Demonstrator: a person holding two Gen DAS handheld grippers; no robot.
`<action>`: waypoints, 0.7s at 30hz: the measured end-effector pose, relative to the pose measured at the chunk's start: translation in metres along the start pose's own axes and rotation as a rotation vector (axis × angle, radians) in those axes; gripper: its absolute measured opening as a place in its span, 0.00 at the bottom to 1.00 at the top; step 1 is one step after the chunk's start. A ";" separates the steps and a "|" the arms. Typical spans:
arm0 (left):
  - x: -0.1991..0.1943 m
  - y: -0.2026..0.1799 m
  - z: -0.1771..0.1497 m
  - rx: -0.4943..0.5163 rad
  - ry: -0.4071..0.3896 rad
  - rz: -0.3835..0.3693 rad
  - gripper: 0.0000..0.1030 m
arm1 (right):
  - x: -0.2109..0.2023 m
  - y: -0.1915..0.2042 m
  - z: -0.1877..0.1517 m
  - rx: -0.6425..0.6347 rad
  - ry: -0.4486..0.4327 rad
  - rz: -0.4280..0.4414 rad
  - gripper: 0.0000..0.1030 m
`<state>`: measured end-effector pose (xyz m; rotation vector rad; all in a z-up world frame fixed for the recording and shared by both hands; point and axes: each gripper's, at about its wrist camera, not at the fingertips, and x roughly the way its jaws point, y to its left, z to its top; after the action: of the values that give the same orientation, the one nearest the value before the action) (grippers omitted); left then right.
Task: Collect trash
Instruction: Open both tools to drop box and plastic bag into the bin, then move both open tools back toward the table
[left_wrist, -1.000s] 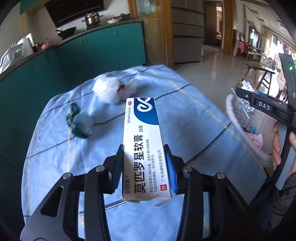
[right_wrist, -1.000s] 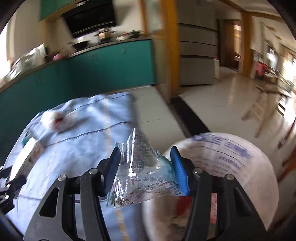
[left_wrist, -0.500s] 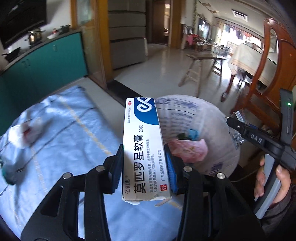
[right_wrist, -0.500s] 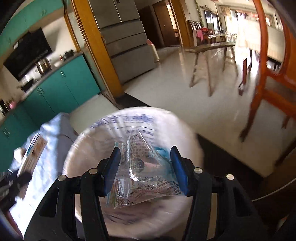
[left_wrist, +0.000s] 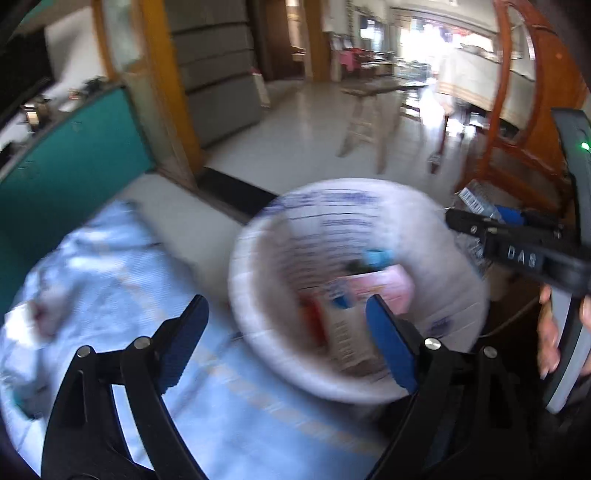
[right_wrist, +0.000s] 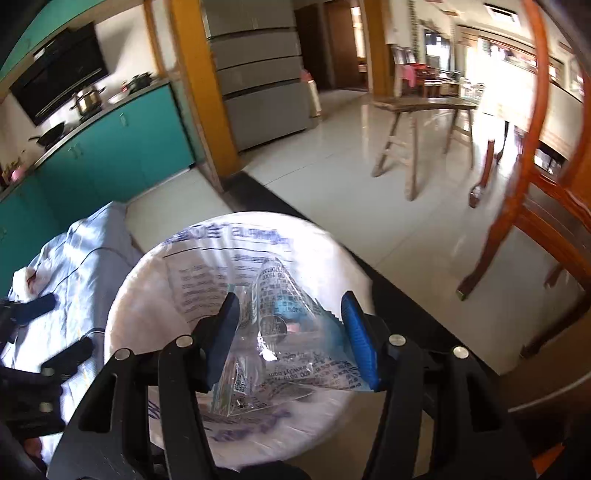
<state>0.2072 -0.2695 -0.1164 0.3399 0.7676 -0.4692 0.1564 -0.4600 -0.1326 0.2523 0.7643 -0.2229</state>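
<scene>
My left gripper (left_wrist: 288, 336) is open and empty over the near rim of the white-lined trash bin (left_wrist: 266, 243). The ointment box (left_wrist: 343, 343) lies blurred inside the bin beside pink and blue trash. My right gripper (right_wrist: 291, 332) hovers over the same bin (right_wrist: 125, 302) with a clear printed plastic wrapper (right_wrist: 280, 332) between its blue pads. Its jaws stand wider than before, and the wrapper still sits between them. The right gripper also shows in the left wrist view (left_wrist: 480, 225) at the bin's right rim.
The table's light blue cloth (left_wrist: 110, 295) lies left of the bin, with a crumpled white tissue (right_wrist: 26, 280) on it. A wooden chair (right_wrist: 535, 184) stands to the right, a wooden stool (right_wrist: 417, 122) on the tiled floor, and teal cabinets (right_wrist: 110, 155) behind.
My left gripper opened and the ointment box dropped into the bin. My right gripper's jaws widened around the wrapper while staying above the bin.
</scene>
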 end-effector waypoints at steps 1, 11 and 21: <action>-0.011 0.014 -0.007 -0.023 -0.010 0.043 0.85 | 0.004 0.009 0.002 -0.015 0.005 0.010 0.56; -0.104 0.158 -0.090 -0.382 -0.071 0.248 0.90 | 0.016 0.071 0.001 -0.009 0.040 0.041 0.82; -0.144 0.238 -0.175 -0.541 -0.067 0.304 0.91 | -0.004 0.138 -0.011 -0.078 0.037 0.005 0.86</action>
<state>0.1394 0.0513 -0.1000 -0.0664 0.7317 0.0221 0.1864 -0.3255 -0.1180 0.1850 0.8072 -0.1839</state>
